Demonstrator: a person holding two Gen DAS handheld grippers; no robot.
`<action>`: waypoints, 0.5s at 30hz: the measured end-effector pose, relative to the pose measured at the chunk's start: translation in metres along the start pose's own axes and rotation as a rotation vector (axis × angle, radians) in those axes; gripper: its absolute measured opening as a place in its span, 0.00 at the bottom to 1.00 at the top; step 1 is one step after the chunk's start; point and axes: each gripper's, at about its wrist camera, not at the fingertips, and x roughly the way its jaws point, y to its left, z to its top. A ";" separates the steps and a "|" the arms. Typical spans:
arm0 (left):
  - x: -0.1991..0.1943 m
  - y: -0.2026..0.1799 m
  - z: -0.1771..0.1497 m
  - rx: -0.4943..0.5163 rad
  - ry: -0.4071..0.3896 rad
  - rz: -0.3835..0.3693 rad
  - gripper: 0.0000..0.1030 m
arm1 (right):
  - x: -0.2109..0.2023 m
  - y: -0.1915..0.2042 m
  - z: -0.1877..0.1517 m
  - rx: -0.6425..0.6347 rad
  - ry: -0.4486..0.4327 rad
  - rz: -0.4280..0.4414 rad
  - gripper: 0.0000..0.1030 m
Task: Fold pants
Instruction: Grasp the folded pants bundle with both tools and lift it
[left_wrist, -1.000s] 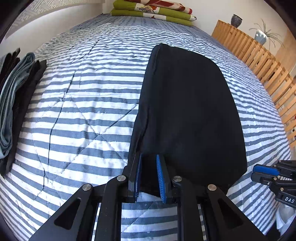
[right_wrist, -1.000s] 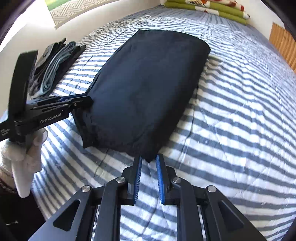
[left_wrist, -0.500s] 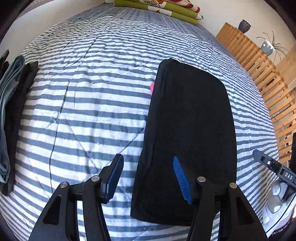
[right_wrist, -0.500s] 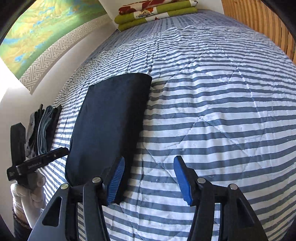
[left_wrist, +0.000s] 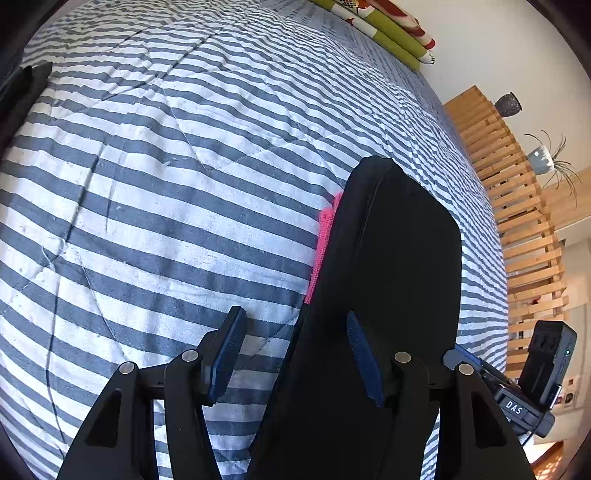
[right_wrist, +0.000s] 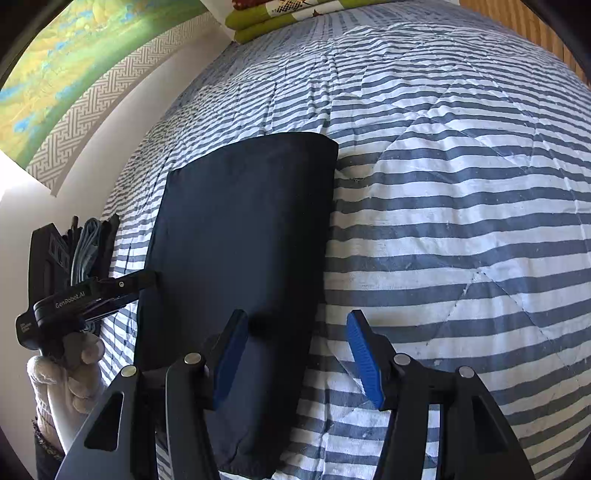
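Black pants (right_wrist: 240, 236) lie folded flat on striped bed (right_wrist: 461, 221), 9 o'clock of right gripper (right_wrist: 295, 350). Both grippers half-open, holding nothing; left gripper (left_wrist: 295, 354) straddles pants' edge. Soft, limp, light: pinch corners.

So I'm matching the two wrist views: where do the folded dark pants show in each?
Left wrist: folded pants fill the lower centre-right, running under the camera.
Right wrist: the pants lie left of centre, on the striped quilt.
Shared landmark: the green folded bedding at the bed's far end.
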 end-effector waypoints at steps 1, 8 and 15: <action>0.002 -0.003 -0.001 0.015 0.008 -0.007 0.58 | 0.002 -0.001 0.000 0.003 0.008 0.001 0.50; 0.015 -0.024 -0.005 0.096 0.023 -0.031 0.57 | 0.013 -0.005 0.002 0.023 0.035 0.037 0.50; 0.019 -0.035 -0.009 0.132 -0.018 0.014 0.54 | 0.019 0.004 0.003 -0.004 0.029 0.039 0.50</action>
